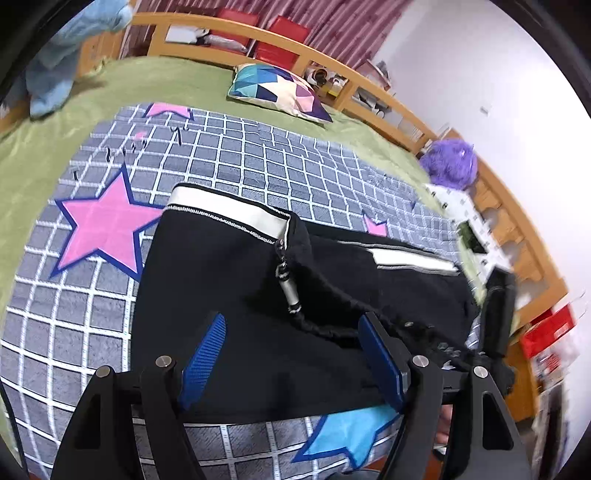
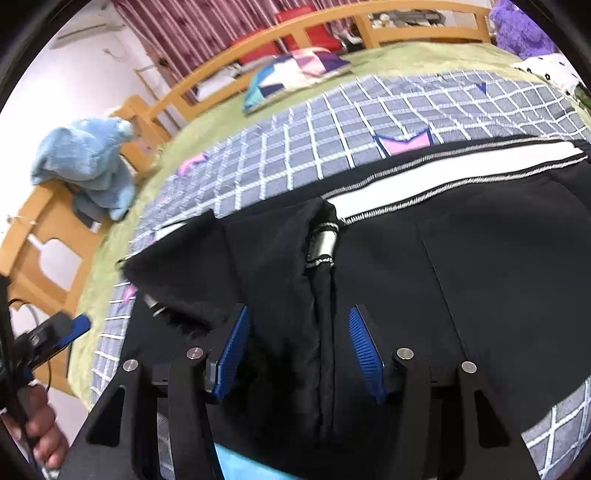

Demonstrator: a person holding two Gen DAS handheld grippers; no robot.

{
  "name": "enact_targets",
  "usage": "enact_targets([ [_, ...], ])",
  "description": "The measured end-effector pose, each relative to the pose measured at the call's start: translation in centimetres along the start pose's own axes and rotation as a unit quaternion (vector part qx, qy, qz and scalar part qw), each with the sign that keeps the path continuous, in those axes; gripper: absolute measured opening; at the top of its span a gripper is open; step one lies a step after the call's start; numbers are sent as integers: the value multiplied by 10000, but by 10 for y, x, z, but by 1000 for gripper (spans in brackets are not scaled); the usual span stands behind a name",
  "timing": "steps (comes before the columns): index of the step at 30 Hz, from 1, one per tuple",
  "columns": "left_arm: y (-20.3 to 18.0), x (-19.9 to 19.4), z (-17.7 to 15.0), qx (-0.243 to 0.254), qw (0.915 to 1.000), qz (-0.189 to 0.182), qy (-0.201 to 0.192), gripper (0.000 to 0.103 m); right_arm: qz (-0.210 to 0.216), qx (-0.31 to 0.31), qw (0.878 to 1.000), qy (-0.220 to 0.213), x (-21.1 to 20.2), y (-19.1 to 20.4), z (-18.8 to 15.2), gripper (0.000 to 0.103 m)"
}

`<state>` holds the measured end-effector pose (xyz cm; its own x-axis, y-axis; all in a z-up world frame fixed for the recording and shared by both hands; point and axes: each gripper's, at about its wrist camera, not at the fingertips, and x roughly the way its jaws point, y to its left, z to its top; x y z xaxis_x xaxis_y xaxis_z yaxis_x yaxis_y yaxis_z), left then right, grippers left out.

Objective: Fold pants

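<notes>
**Ana:** Left wrist view first: the black pants (image 1: 229, 295) lie spread on the grey checked blanket (image 1: 258, 155) with pink stars, on top of the green bedcover (image 1: 44, 147). The white waistband stripe (image 1: 229, 212) runs along the far edge, and a metal-tipped drawstring (image 1: 290, 291) lies on the cloth.

**Ben:** And the left gripper (image 1: 291, 328)?

**Ana:** Blue pads spread wide above the black fabric, nothing between them. Off at the right edge you can see the right gripper (image 1: 496, 314), dark and blurred.

**Ben:** Right wrist view, then. The right gripper (image 2: 299, 332) has its fingers parted too, poised over a raised fold of the pants (image 2: 461, 277); the pads don't look pressed on it. The drawstring's silver tip (image 2: 325, 240) sits just beyond.

**Ana:** Background?

**Ben:** A patterned cushion (image 2: 295, 74) by the wooden bed rail (image 2: 207, 81), a light blue towel (image 2: 85, 158) draped at the left, a purple plush toy (image 2: 521, 29) in the far corner. The left gripper (image 2: 62, 332) shows low on the left, its state unclear from this side.
</notes>
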<state>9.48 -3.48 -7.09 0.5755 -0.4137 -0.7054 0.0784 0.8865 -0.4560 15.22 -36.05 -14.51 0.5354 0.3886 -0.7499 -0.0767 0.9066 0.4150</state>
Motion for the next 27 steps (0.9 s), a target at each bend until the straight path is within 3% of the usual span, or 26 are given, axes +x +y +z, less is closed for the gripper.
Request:
enact_targets([
  [2,11,-2,1,-201,9998,20,-72,73,54,15,10000,21,4,4,2,54],
  [6,29,-3,4,-681,9975,-22,-163,73,358,-380,9981,-335,-8,28,3,54],
  [8,38,-8,4,-920,9952,-87,-331,73,570,-793,9949,-271,-7,48,5,54],
  [11,50,-12,3,-1194,9917,-110,-472,73,561,-1272,9902,109,13,71,6,54],
  [12,53,-12,3,-1262,9908,-109,-472,73,552,-1377,9886,268,22,75,5,50],
  [13,56,-11,2,-1348,9898,-97,-458,73,565,-1488,9863,443,32,80,5,24],
  [14,58,-11,2,-1389,9893,-92,-444,73,513,-1599,9844,529,40,84,4,7],
  [15,60,-11,2,-1416,9889,-80,-434,73,335,-1739,9832,446,41,87,5,7],
  [16,61,-11,2,-1442,9886,-54,-434,73,277,-1777,9837,75,28,86,6,7],
  [17,62,-12,2,-1455,9883,-39,-446,73,445,-1545,9866,-289,13,78,12,7],
  [19,63,-11,2,-1484,9878,-28,-464,73,770,-803,9928,-447,-1,52,29,7],
  [21,63,-9,2,-1492,9879,-39,-421,73,509,-183,9975,-458,-2,24,42,8],
  [23,61,-7,2,-1447,9888,-23,-358,73,106,88,9998,-173,9,1,46,8],
  [25,61,-8,3,-1424,9890,10,-401,73,-257,126,9996,53,13,-10,43,11],
  [27,61,-8,3,-1433,9888,37,-425,73,-314,76,9995,72,5,-16,37,11],
])
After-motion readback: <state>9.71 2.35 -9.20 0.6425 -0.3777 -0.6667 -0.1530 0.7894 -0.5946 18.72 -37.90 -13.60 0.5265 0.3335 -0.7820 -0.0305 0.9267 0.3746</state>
